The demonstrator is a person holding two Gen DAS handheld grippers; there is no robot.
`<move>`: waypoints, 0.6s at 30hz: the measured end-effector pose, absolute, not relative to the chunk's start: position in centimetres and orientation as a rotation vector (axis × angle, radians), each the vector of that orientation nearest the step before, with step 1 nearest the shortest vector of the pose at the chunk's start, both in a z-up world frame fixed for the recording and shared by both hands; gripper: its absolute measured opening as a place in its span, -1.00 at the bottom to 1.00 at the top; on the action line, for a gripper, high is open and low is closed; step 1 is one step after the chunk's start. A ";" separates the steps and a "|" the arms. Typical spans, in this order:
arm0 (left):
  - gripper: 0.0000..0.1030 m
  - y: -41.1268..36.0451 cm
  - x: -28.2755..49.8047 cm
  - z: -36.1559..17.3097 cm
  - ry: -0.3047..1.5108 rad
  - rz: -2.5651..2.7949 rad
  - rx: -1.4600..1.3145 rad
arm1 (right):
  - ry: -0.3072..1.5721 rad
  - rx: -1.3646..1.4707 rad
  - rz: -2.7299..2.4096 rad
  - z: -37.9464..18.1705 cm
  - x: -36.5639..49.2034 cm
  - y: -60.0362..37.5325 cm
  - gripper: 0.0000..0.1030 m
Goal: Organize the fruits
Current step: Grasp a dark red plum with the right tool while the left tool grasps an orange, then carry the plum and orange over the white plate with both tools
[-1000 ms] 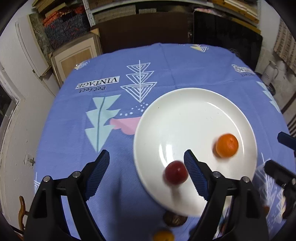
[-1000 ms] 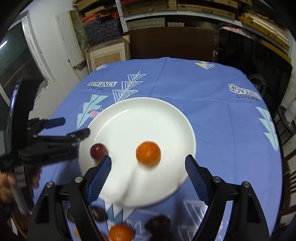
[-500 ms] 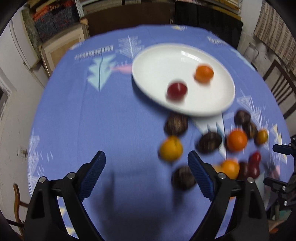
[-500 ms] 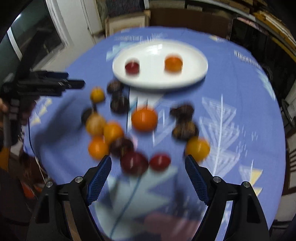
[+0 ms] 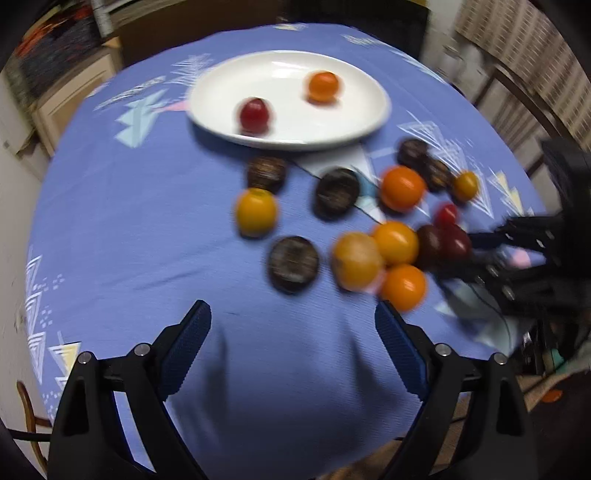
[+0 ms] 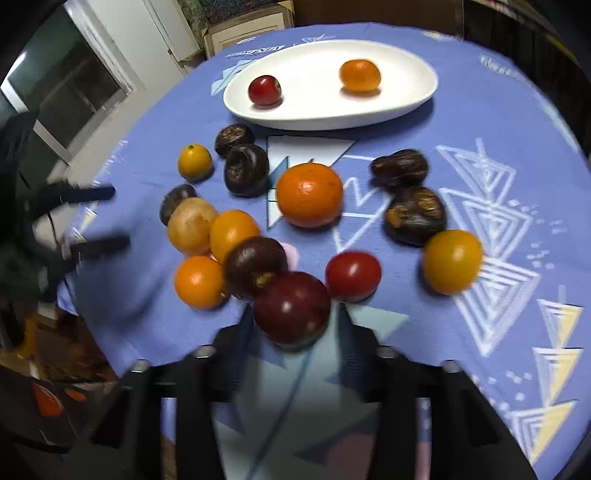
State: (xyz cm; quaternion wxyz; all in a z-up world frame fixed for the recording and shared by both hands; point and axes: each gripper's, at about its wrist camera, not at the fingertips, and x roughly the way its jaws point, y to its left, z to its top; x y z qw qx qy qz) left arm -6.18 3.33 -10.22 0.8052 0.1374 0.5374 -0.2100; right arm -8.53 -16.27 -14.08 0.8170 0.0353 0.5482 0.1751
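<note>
A white plate (image 6: 413, 92) at the table's far side holds a red fruit (image 6: 264, 89) and an orange (image 6: 359, 75). Several loose fruits lie nearer: oranges, yellow fruits, dark brown fruits, red ones. My right gripper (image 6: 291, 325) has its jaws closed in around a dark red fruit (image 6: 291, 308) at the near edge of the pile. My left gripper (image 5: 291, 332) is open and empty, over bare cloth just short of a dark brown fruit (image 5: 293, 264). The plate (image 5: 354, 122) shows in the left view too.
The round table has a blue patterned cloth (image 6: 498, 177). Its edge drops off close behind both grippers. Boxes and shelves (image 6: 243, 26) stand beyond the far side, a window (image 6: 70, 92) at left, a chair (image 5: 517, 96) at right.
Both grippers pulled back from the plate to the near side of the fruit pile. The right jaws went from wide open to narrowed around the dark red fruit.
</note>
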 end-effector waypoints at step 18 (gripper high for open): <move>-0.15 -3.0 -5.5 -14.2 1.293 -0.507 0.209 | 1.138 0.124 0.329 -12.1 -10.9 -19.5 -0.22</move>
